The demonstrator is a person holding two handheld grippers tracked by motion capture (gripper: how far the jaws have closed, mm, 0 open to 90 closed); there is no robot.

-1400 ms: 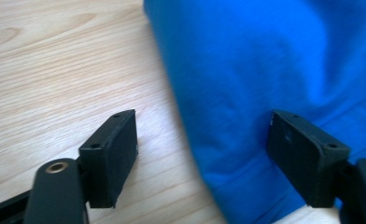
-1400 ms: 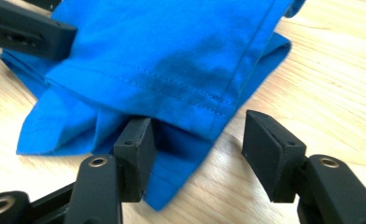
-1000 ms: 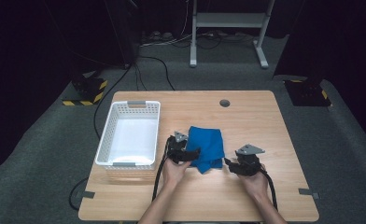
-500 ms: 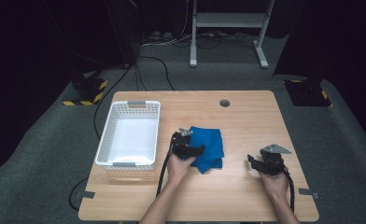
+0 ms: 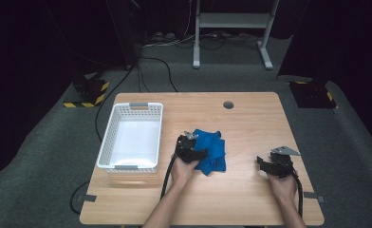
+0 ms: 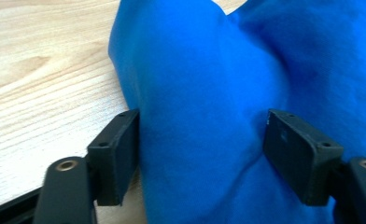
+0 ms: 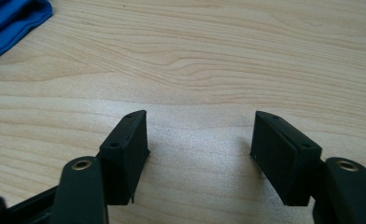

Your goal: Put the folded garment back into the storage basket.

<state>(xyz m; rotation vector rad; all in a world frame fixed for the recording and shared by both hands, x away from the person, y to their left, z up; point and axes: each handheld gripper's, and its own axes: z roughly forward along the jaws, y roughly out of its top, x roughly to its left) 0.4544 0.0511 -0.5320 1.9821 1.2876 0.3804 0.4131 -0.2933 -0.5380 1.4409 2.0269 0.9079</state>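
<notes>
Two grippers differ: left gripper point(image 5: 197, 153) closes on the blue cloth point(image 5: 212, 149), pinching a fold to lift; right gripper point(image 5: 265, 164) hangs released near the counter's point(image 5: 250, 118) right edge.

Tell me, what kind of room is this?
Probably a lab or recording studio: a lone light wooden table on grey carpet, dark surroundings, loose black cables across the floor, and yellow-and-black hazard-striped blocks beside it.

Blue cloth point(image 6: 209, 116) — cut off by edges; its left edge under left gripper point(image 5: 193, 151)

cloth point(image 6: 204, 93): blue fleece, soft matt | table point(image 7: 218, 60): pale wood, smooth
</notes>
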